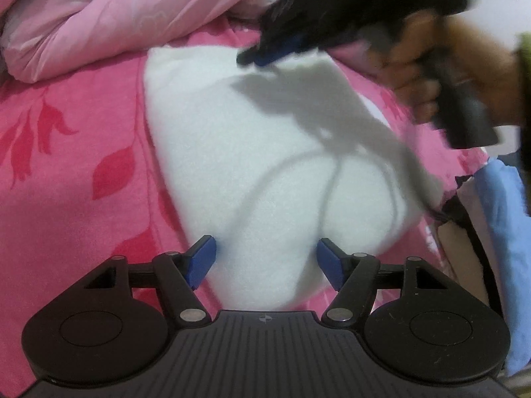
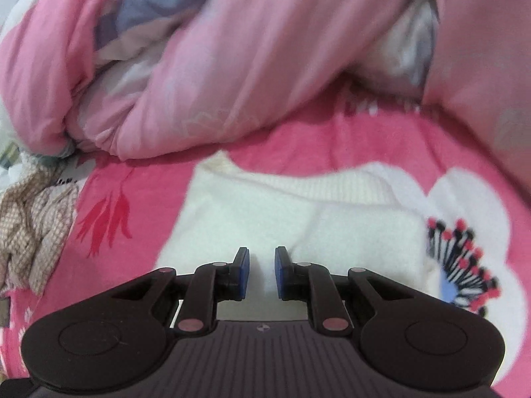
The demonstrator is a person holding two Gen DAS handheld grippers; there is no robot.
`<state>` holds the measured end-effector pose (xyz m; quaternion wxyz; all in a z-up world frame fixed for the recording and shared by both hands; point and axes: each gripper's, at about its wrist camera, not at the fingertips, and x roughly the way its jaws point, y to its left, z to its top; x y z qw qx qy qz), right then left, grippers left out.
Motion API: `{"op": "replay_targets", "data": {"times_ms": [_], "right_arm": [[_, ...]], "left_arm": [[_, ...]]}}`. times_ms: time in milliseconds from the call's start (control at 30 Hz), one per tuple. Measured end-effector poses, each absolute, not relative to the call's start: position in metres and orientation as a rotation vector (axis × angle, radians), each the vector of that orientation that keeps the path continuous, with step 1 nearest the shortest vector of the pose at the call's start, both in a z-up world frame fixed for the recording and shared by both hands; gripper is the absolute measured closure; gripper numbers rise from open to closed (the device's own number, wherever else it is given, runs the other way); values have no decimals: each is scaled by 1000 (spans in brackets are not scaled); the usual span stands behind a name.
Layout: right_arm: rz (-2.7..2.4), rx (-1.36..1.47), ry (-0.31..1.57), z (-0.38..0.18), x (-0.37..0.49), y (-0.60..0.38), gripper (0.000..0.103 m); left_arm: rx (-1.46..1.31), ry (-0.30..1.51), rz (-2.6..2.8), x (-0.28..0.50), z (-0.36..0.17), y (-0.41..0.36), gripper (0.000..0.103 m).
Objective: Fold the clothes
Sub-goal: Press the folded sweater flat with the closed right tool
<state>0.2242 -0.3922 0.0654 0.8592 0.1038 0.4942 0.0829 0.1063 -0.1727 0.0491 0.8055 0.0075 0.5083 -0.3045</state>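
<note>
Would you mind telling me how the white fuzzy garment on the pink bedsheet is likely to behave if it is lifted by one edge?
The white garment looks soft and fleecy, so it would probably droop rather than hold its shape. Its folded layers may fall open. The fuzzy surface should grip well, not slip.

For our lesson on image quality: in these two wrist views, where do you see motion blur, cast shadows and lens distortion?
Left wrist view: the right hand-held gripper and the hand holding it are smeared by motion, and throw a dark shadow with looping cable lines on the white garment. Right wrist view: softly blurred throughout, no hard shadows; the pink quilt bows with fisheye curvature.
</note>
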Motion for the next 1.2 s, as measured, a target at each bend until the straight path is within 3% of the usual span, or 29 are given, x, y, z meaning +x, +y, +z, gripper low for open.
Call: {"op": "replay_targets", "data": {"times_ms": [233, 467, 533, 633, 767, 967, 1100, 1200], "right_arm": [[178, 65, 997, 120, 147, -363, 86], [-1, 100, 1100, 47, 95, -386, 93], [-13, 94, 1101, 49, 103, -384, 94], [-43, 139, 1077, 78, 95, -389, 93], [-103, 92, 1050, 111, 60, -389, 91], [-153, 56, 1167, 34, 56, -398, 93], [-141, -32, 1160, 43, 55, -388, 93], [-153, 12, 1129, 70, 48, -389, 91]], "left_arm": [[36, 1062, -677, 101, 45, -168, 35], [149, 1028, -693, 98, 38, -179, 33], [166, 1028, -685, 98, 40, -181, 34], [171, 1033, -681, 100, 54, -178, 43], [229, 997, -712, 95, 64, -180, 44], [293, 1035, -701, 92, 30, -196, 31], [283, 1053, -704, 95, 35, -192, 32], [291, 1032, -715, 93, 49, -186, 41]]}}
